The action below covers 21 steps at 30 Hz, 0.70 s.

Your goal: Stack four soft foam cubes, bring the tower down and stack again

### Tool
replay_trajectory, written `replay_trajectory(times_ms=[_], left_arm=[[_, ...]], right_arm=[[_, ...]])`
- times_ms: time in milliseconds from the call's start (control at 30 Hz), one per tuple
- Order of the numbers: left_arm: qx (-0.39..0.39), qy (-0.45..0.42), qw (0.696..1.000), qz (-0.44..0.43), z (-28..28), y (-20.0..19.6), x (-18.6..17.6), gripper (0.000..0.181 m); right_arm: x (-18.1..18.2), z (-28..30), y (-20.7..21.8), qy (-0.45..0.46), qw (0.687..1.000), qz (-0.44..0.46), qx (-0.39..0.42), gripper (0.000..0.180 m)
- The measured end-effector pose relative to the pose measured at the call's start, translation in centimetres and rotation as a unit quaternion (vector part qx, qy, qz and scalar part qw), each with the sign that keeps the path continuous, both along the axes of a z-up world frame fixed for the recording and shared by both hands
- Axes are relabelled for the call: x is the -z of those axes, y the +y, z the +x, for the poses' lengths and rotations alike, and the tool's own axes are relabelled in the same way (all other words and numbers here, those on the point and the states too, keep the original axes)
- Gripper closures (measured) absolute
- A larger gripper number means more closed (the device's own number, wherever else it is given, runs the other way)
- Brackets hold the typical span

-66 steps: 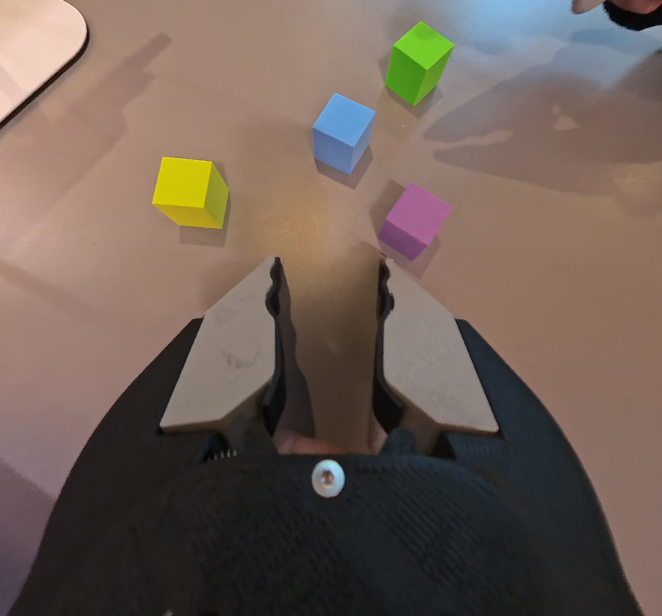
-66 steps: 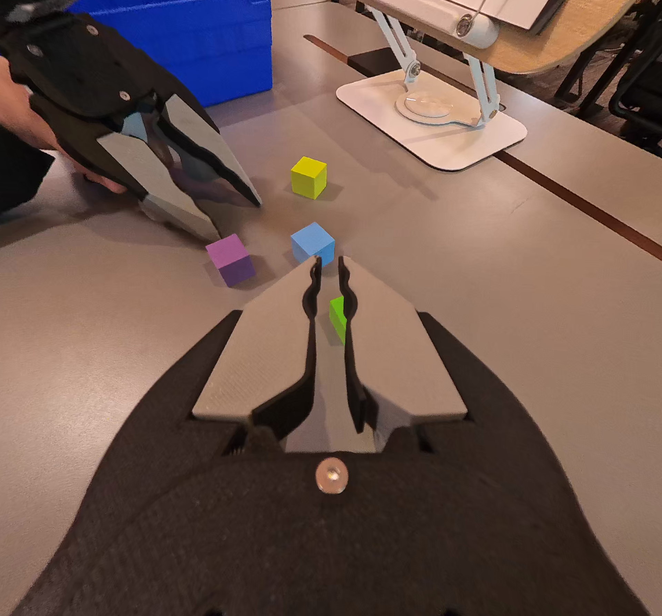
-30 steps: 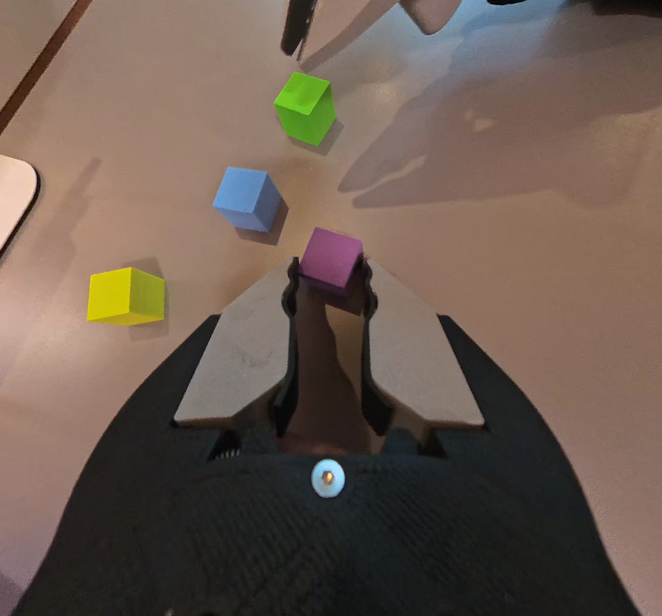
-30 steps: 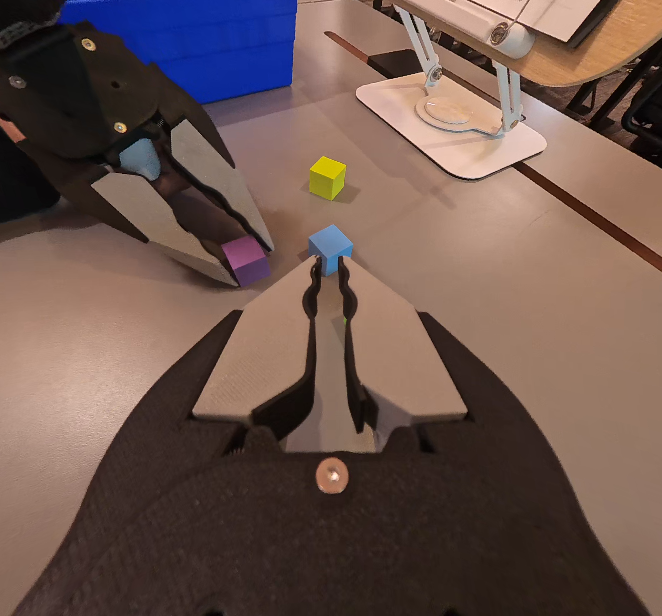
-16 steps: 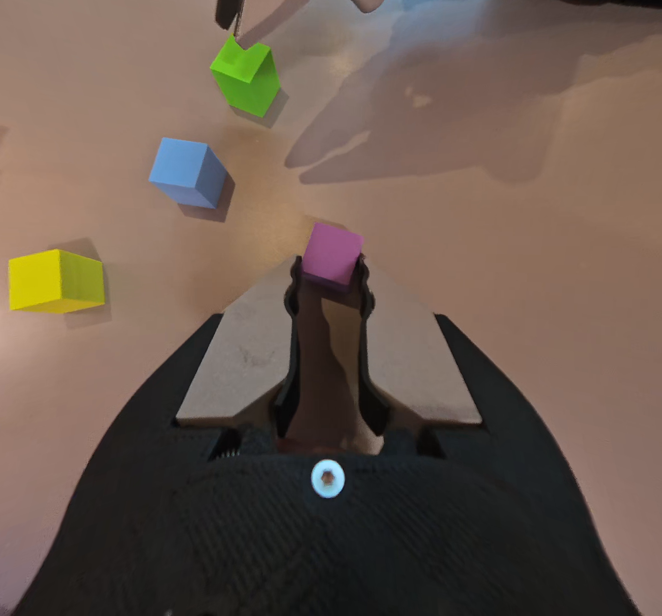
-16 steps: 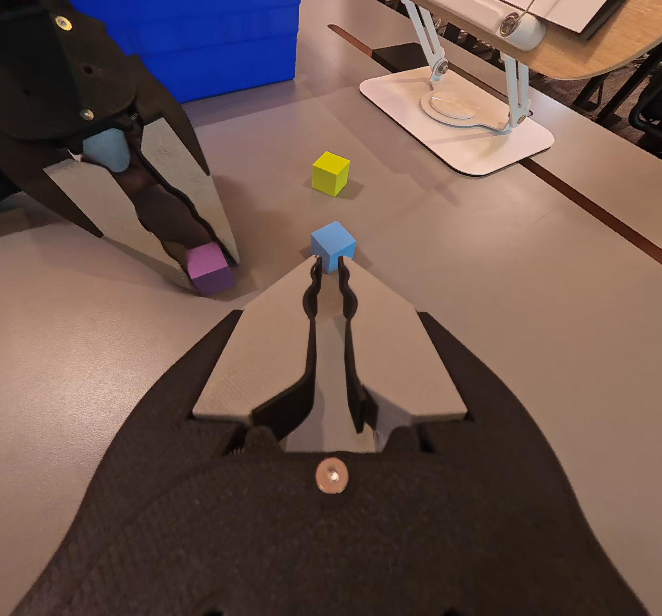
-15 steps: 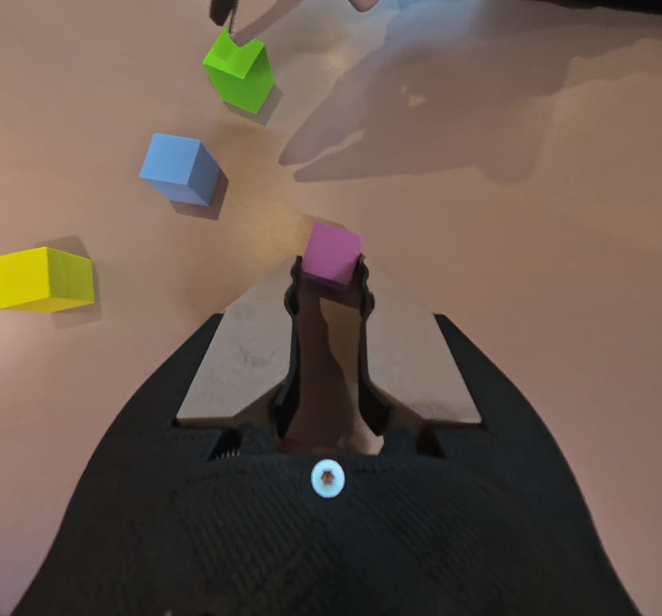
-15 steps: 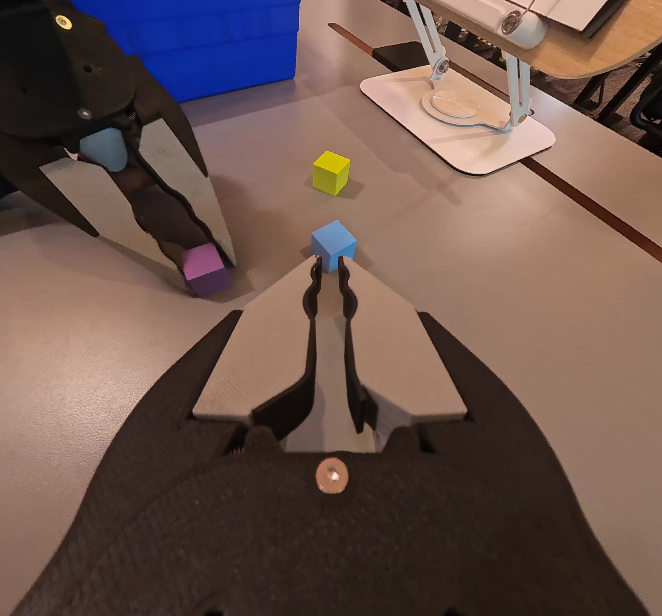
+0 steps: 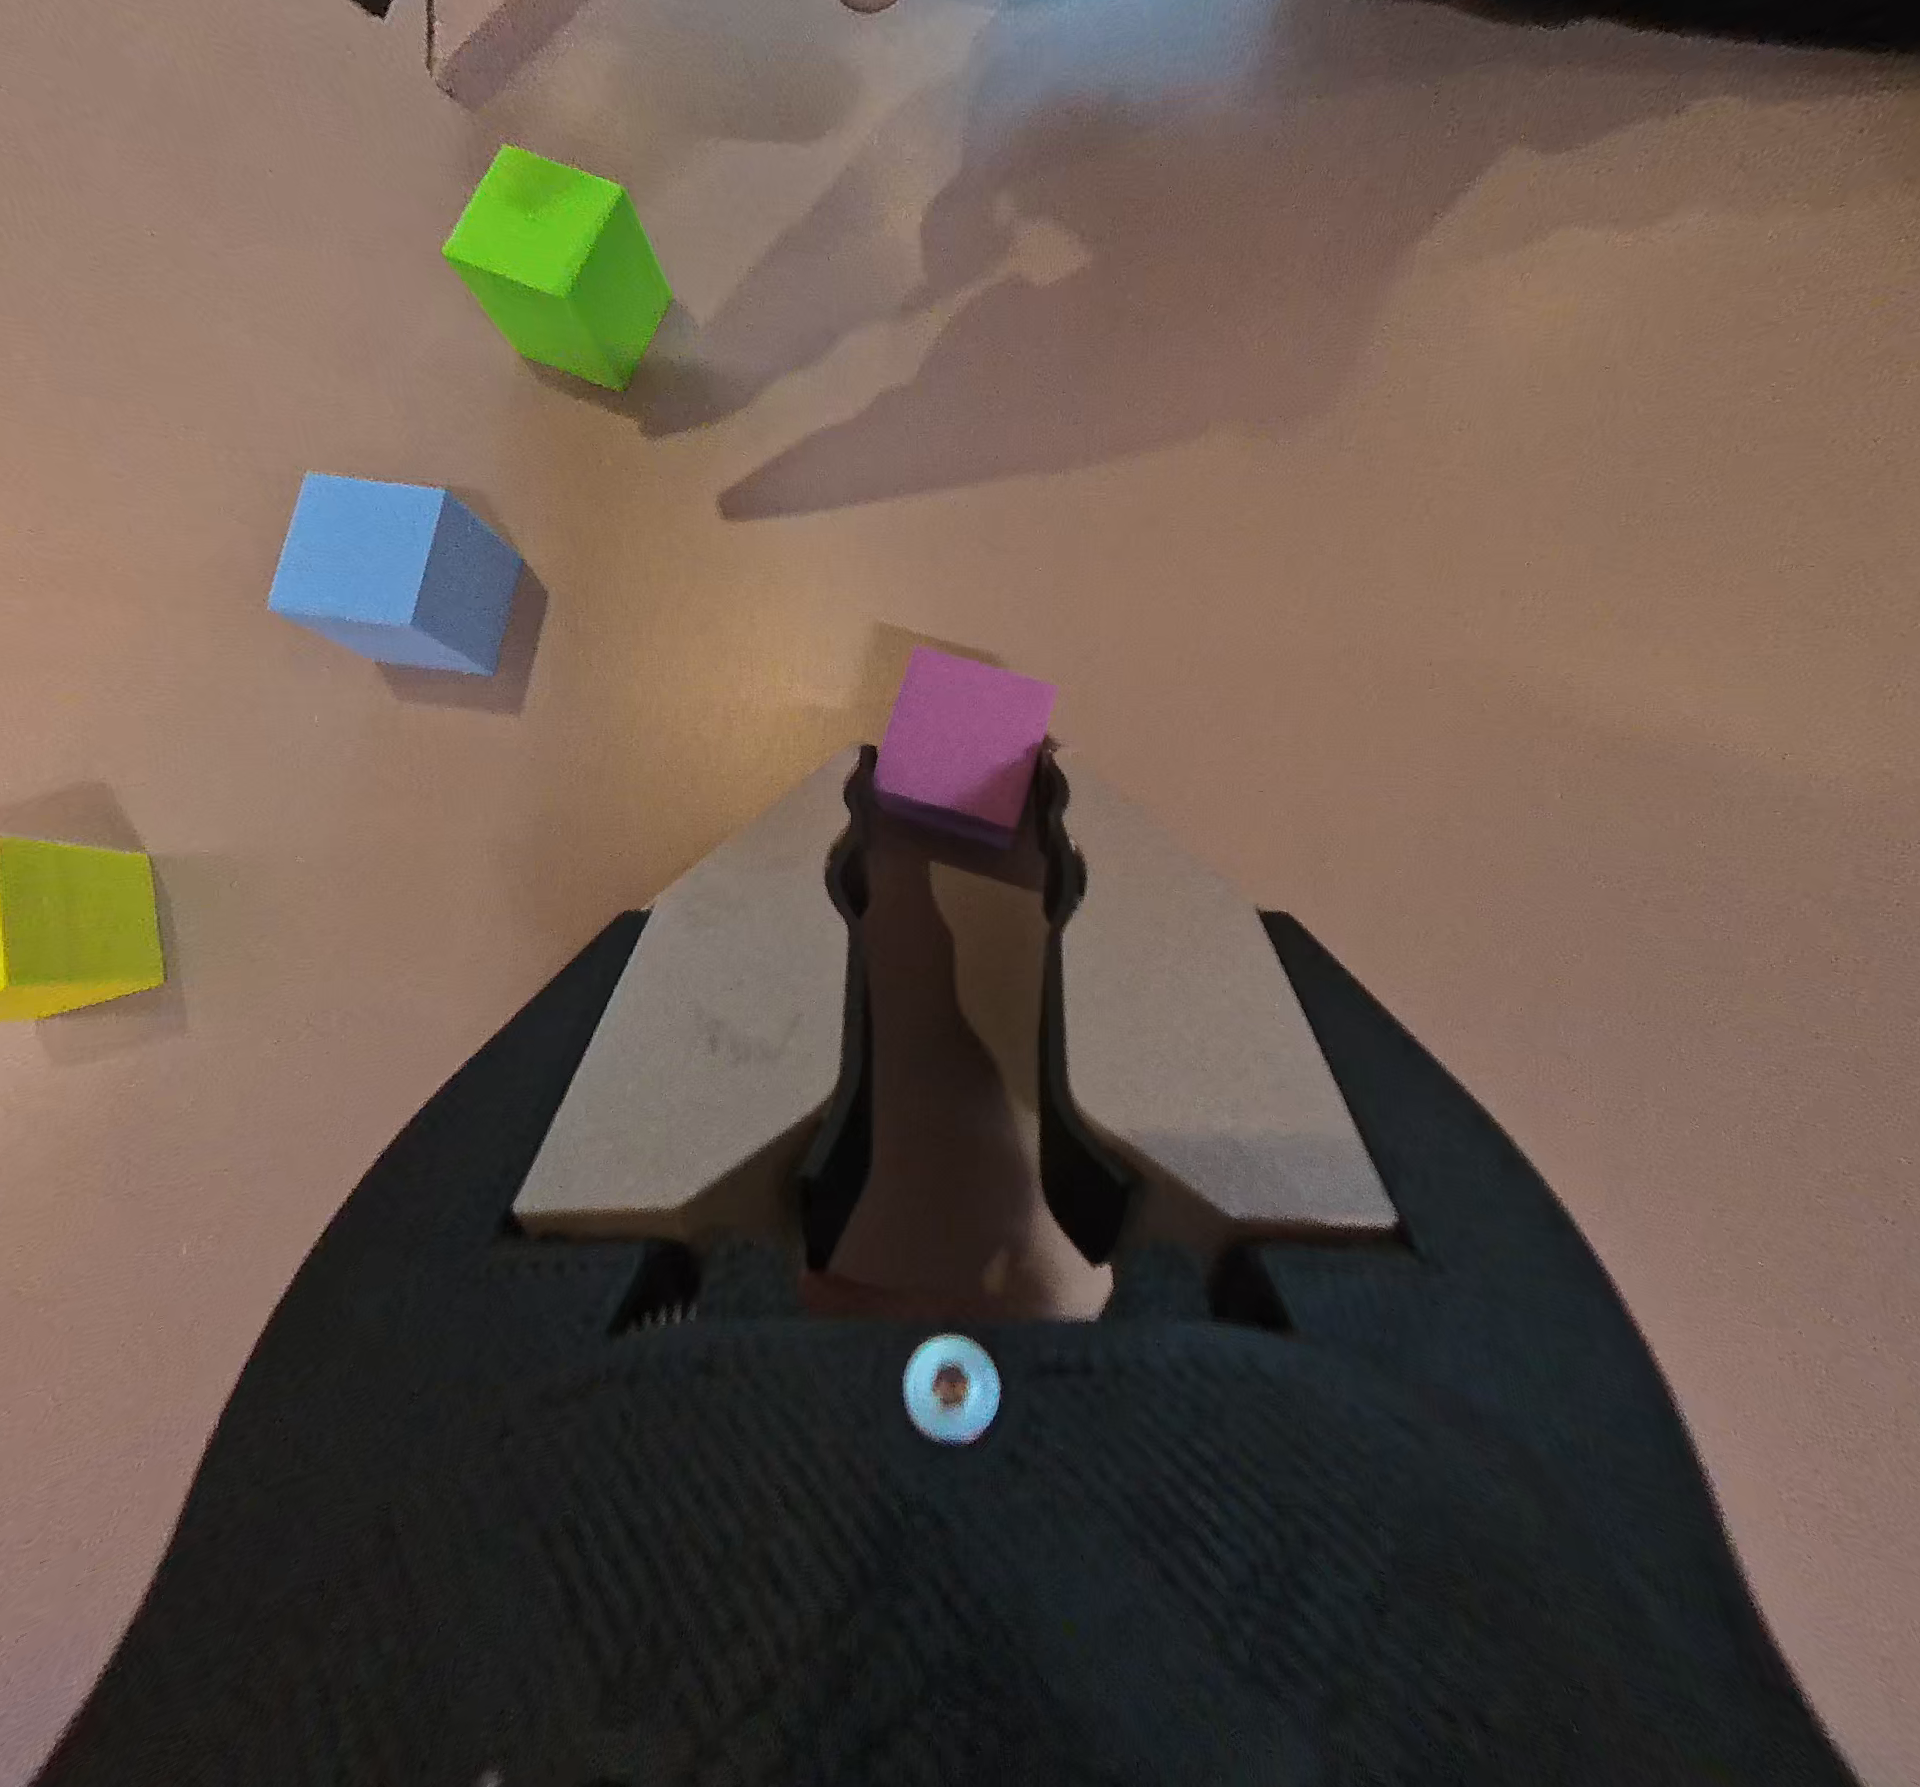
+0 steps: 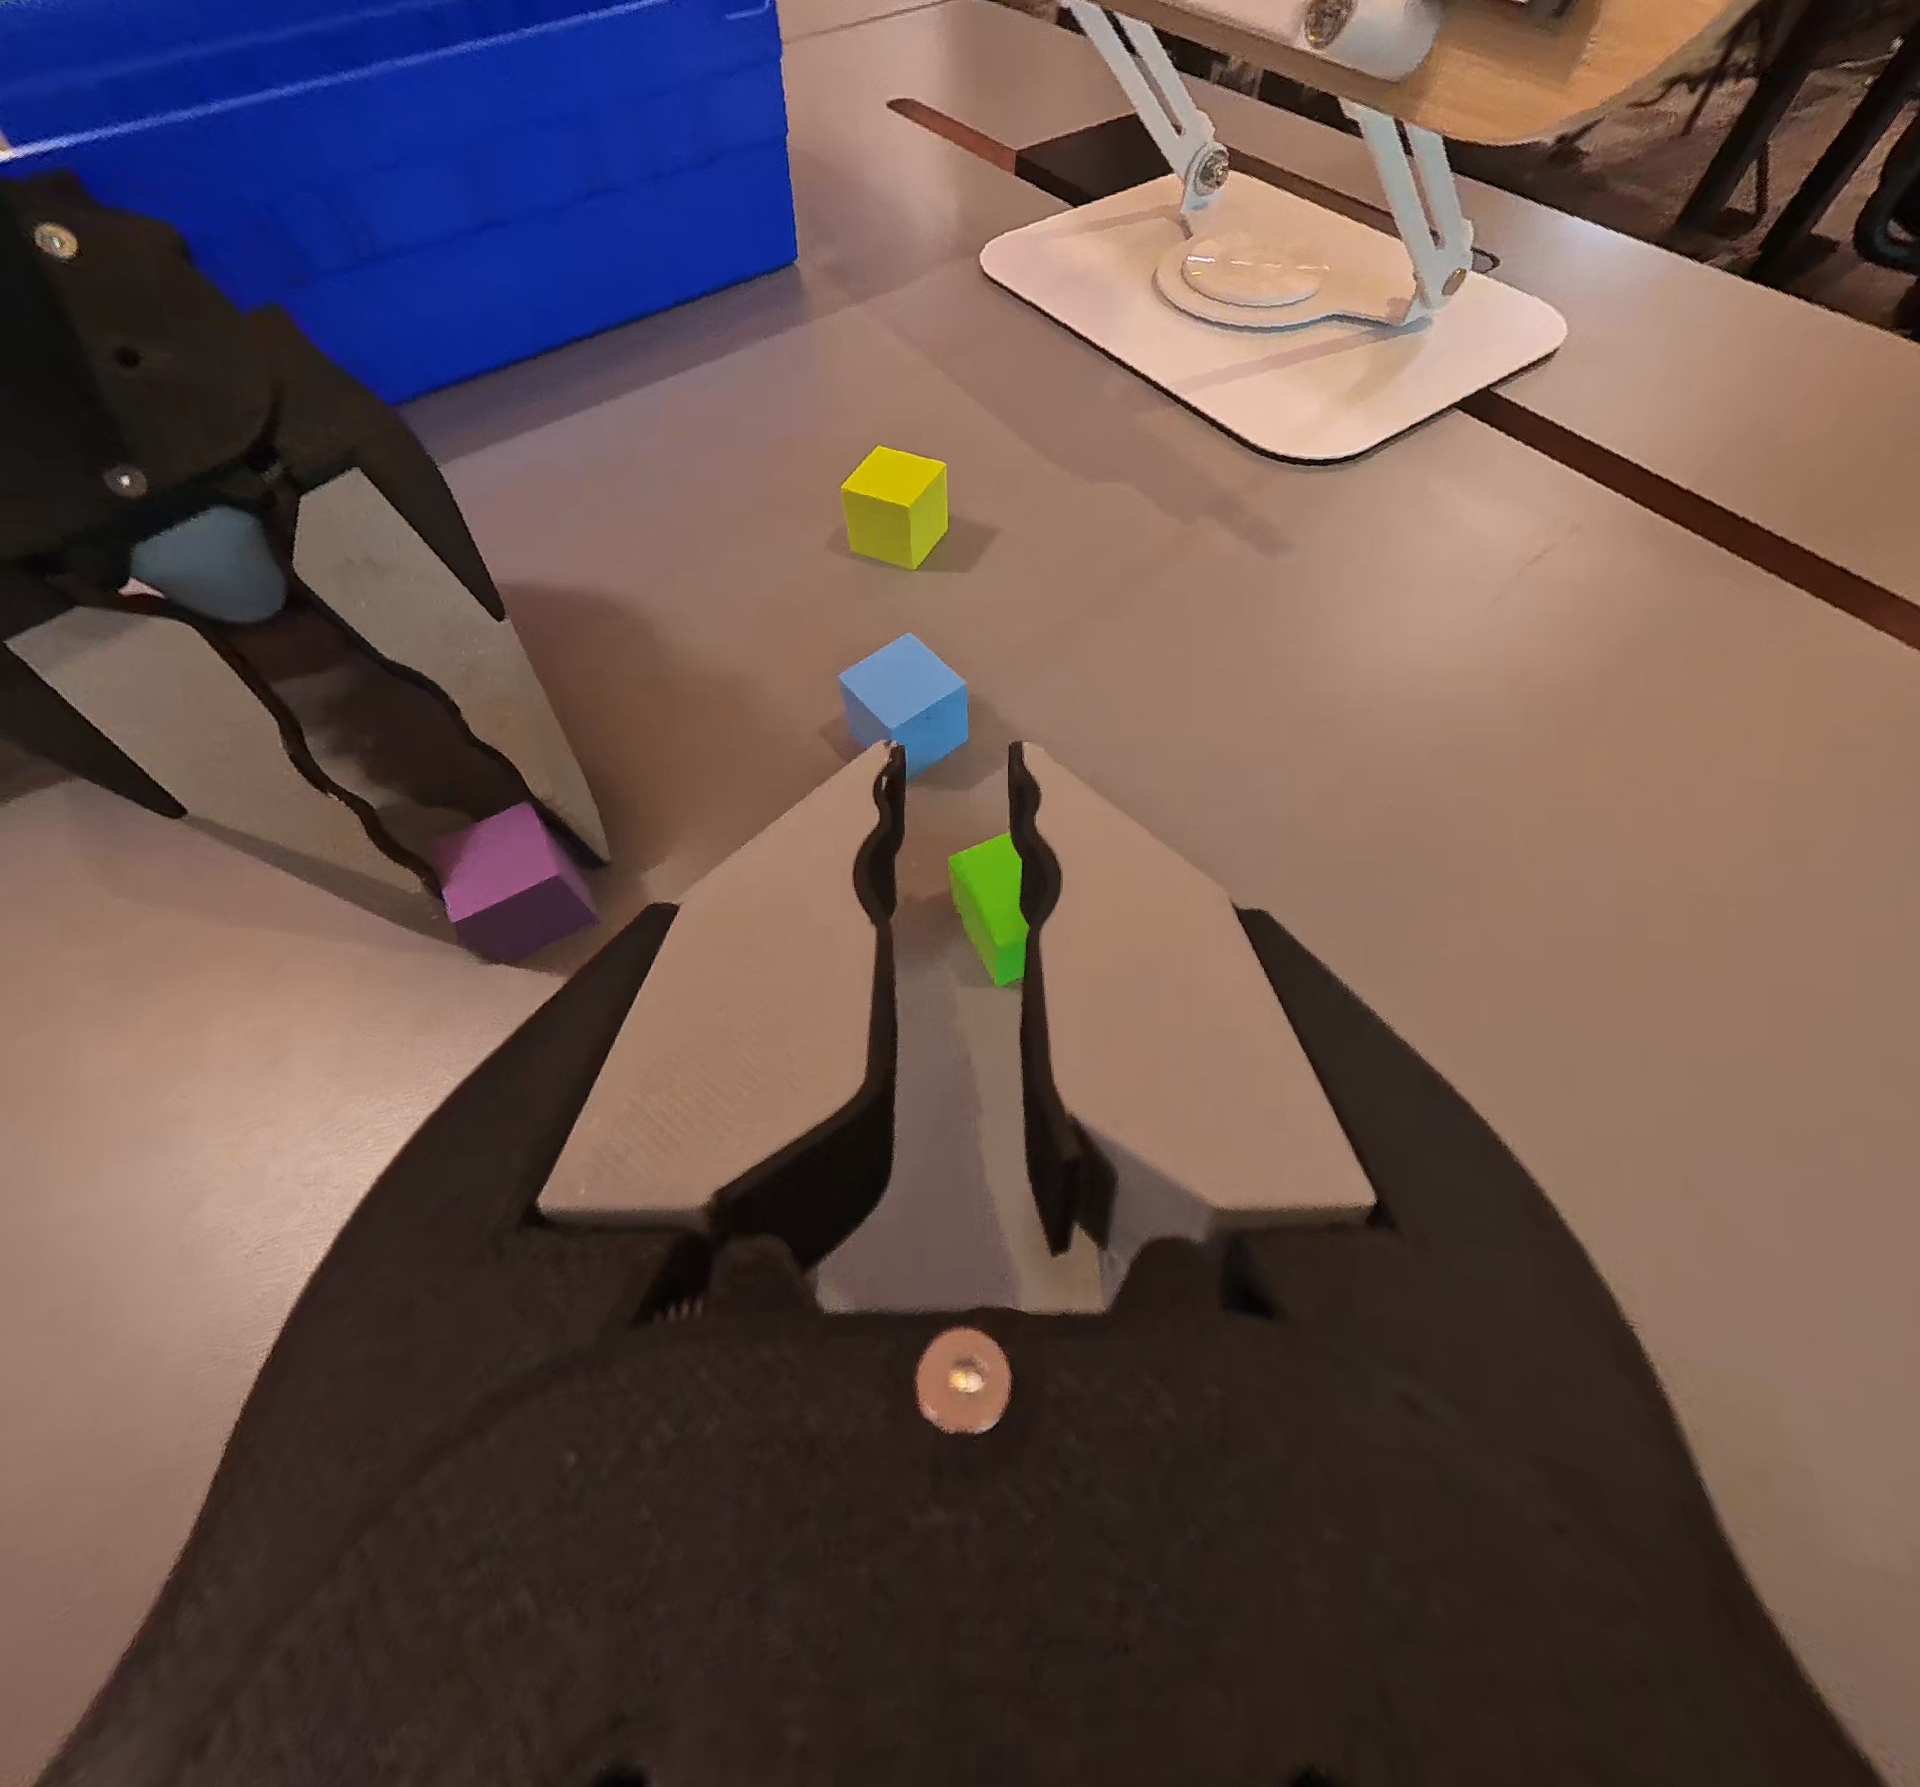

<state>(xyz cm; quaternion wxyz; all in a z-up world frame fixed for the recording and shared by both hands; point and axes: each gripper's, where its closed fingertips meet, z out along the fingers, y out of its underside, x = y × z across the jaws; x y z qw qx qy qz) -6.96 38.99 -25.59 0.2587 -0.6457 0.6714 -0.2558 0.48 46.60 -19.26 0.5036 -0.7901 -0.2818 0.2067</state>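
Four foam cubes on the grey table [image 10: 1351, 802], one of each colour: one purple cube [image 9: 961, 738], one blue cube [image 9: 390, 571], one green cube [image 9: 556, 267], one yellow cube [image 9: 73, 927]. None stacked; four separate single cubes. Two handheld grippers: left gripper [image 9: 951, 776] and right gripper [image 10: 951, 781], two fingers on each. One blue plastic bin [image 10: 416, 137]. One white stand [image 10: 1278, 303] with one flat base plate.
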Motion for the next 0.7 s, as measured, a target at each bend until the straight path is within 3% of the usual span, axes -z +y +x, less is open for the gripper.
replay_trajectory(times_ms=[133, 700], left_arm=[[-0.033, -0.02, 0.999, 0.0, 1.7, 0.5, 0.0, 0.152], [-0.021, -0.04, 0.999, 0.025, 2.7, 0.2, -0.2, 0.151]], right_arm=[[0.3, 0.2, 0.1, 0.004, 1.0, -0.008, 0.003, 0.163], [0.2, -0.3, -0.1, 0.005, 1.0, -0.006, -0.014, 0.16]])
